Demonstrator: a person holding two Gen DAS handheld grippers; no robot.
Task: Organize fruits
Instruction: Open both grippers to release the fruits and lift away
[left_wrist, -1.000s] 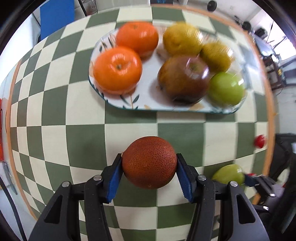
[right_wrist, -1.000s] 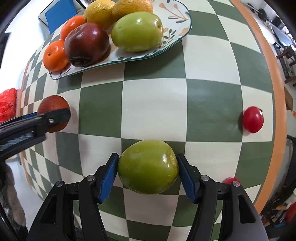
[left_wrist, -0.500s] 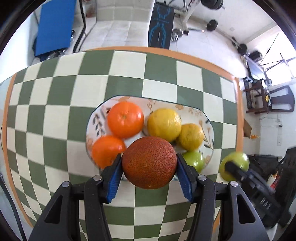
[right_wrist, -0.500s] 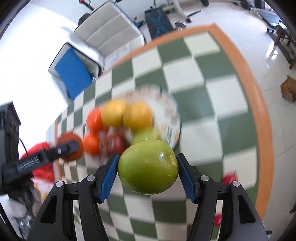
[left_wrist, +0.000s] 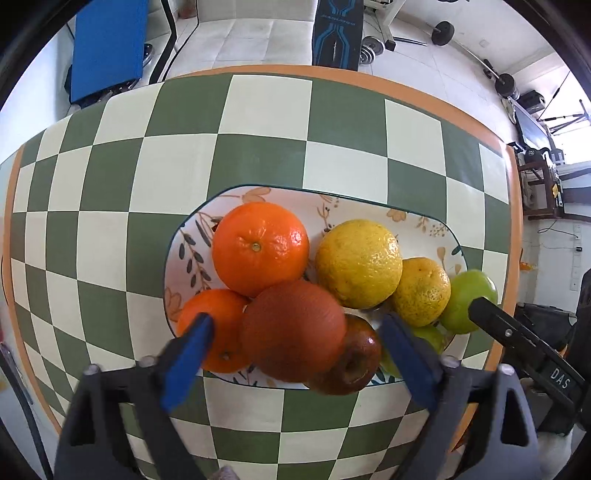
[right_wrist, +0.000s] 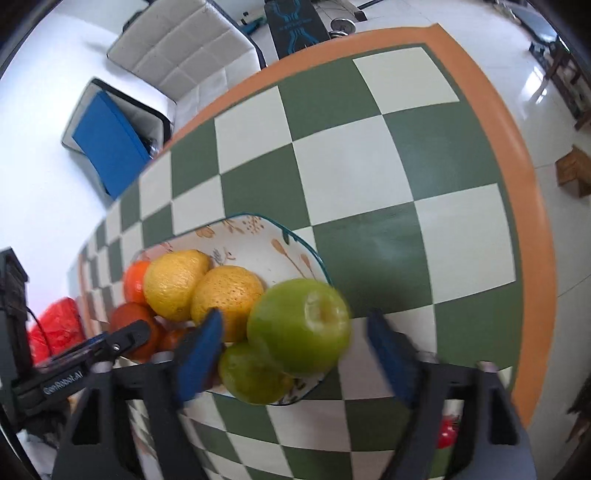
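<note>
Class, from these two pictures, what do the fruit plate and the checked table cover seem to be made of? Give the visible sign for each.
Plate: probably glazed ceramic; smooth white surface with painted leaves and a dark rim line. Table cover: likely vinyl or oilcloth, since a soft sheen shows on the printed green and cream squares; painted wood cannot be ruled out.

The table (left_wrist: 266, 110) carries a green-and-cream checked cloth with an orange border along its edges. The floor (left_wrist: 424, 62) beyond the far edge is pale, glossy tile. A white quilted bench (right_wrist: 184, 51) stands past the far edge, with a blue panel (right_wrist: 107, 144) beside it toward the far left corner. A dark board with blue markings (left_wrist: 336, 33) leans nearby. Dumbbells (left_wrist: 369, 51) lie on the floor. Daylight is bright and even.
</note>
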